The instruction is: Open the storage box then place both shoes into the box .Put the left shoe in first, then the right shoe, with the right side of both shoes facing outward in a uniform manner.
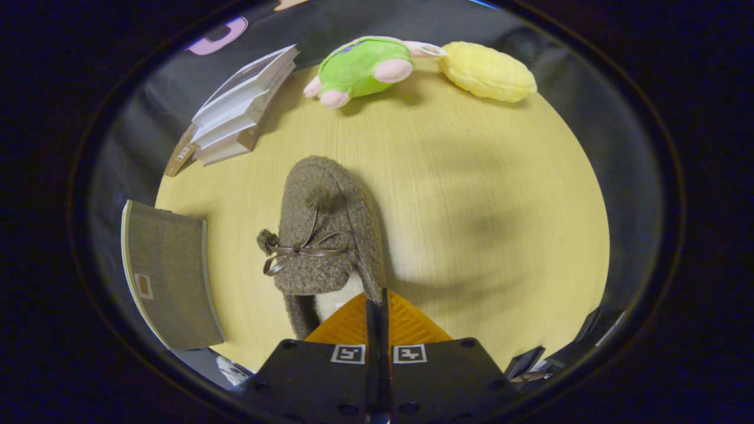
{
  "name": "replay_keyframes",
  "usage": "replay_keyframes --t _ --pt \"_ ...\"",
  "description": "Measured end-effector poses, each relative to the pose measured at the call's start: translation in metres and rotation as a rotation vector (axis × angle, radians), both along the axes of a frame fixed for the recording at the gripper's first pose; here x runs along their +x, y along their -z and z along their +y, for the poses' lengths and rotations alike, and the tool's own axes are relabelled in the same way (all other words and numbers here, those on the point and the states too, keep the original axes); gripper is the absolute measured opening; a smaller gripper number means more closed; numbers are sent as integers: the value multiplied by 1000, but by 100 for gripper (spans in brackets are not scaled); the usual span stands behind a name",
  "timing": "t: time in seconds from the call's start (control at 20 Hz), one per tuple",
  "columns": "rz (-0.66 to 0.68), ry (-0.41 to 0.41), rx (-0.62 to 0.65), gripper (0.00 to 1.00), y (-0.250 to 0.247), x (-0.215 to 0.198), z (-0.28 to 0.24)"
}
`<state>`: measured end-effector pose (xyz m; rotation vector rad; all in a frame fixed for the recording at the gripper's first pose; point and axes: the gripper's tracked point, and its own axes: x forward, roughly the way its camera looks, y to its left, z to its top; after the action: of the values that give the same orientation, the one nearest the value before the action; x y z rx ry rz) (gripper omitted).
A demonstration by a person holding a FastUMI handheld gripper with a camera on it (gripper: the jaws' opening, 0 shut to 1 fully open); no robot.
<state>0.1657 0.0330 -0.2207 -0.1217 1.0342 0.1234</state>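
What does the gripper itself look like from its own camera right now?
The gripper has a black, angular body with two small square black-and-white markers side by side on top. Its two fingers are flat, wedge-shaped, with ribbed chevron grooves, pressed together along a thin dark seam.

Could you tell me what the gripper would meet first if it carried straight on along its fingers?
The gripper, fingers closed together, already sits at the brown slipper's heel opening, seemingly pinching its rim; going on would likely push along that slipper.
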Motion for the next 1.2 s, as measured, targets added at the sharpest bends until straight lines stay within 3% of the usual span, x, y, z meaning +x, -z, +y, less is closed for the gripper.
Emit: replay_keyframes --t 0.4,0.6,0.85,1.2 --pt "46 86 203 3 -8 -21 15" --pt "39 85 285 3 -25 -35 42" --pt "17 16 409 3 -67 -69 97" --pt "-18 -152 566 3 -128 -132 216"
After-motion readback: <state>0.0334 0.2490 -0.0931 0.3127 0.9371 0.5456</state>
